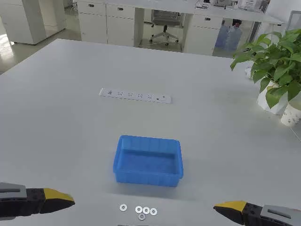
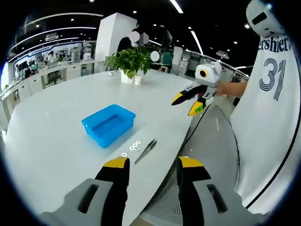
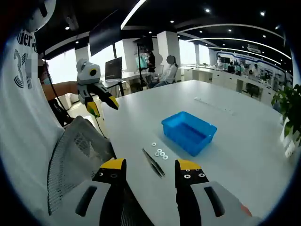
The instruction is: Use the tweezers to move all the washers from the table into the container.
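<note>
Firstly, table (image 1: 70,117): a broad pale grey worktop; everything named below rests on it or hangs over its near edge.
Potted plants (image 1: 277,61): leafy green, in white pots (image 1: 270,101) at the far right corner of the table, well apart from the work.
Container (image 1: 148,161): a blue, open-topped rectangular tray, upright near the middle of the table, closer to the near edge than to the strip. Its whole blue floor is in sight from the head view.
Power strip (image 1: 135,95): long and white, flat on the table beyond the container.
Left gripper (image 2: 154,165): yellow-tipped black jaws standing apart with only air between them. It hangs at the near edge, left of the washers in the head view.
Right gripper (image 3: 150,165): jaws likewise spread wide, gripping nothing. It hangs at the near edge, right of the washers in the head view.
Tweezers (image 3: 154,162): slim metal, lying flat on the table just beside the washers, on the side away from the container; neither gripper touches them.
Washers (image 1: 139,210): five small silver rings on the table, between the container and the near edge. Four sit in a loose row, with one just below it.
</note>
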`<state>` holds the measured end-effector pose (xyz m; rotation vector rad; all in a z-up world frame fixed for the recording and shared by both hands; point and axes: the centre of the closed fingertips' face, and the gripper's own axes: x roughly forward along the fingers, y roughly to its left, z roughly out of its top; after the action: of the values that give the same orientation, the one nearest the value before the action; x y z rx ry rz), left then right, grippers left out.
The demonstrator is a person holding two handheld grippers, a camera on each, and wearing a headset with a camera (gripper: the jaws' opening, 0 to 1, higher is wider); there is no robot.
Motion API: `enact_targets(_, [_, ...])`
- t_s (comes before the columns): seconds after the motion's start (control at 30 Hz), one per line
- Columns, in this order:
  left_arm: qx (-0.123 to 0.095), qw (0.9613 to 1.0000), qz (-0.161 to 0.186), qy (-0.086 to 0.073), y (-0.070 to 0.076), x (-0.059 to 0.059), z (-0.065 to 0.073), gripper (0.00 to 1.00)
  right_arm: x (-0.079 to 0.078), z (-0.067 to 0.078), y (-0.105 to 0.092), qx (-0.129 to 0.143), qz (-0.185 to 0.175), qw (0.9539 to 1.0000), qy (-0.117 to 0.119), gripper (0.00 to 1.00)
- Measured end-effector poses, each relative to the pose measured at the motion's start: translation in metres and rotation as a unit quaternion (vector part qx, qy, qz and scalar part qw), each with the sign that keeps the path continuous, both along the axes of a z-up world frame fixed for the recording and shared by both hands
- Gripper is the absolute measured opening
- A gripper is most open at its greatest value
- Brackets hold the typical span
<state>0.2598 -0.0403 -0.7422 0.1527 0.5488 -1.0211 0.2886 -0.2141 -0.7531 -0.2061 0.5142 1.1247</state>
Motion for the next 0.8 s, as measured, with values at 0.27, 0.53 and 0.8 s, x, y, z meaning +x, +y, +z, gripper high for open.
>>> enact_targets(0.27, [-0.022,0.9997,-0.007,-0.001,-0.005,-0.001,0.001,0.42,0.000,0.000,-0.001,-0.002,-0.004,1.0000,0.000,0.42])
enact_targets(0.53, [-0.036,0.9992,-0.011,-0.013,-0.007,0.003,0.010,0.42,-0.001,0.001,0.000,0.000,-0.004,1.0000,0.000,0.42])
enact_targets(0.8, [-0.039,0.9991,-0.010,-0.008,-0.004,0.000,0.005,0.41,0.000,0.000,0.002,-0.002,-0.002,1.0000,-0.001,0.42])
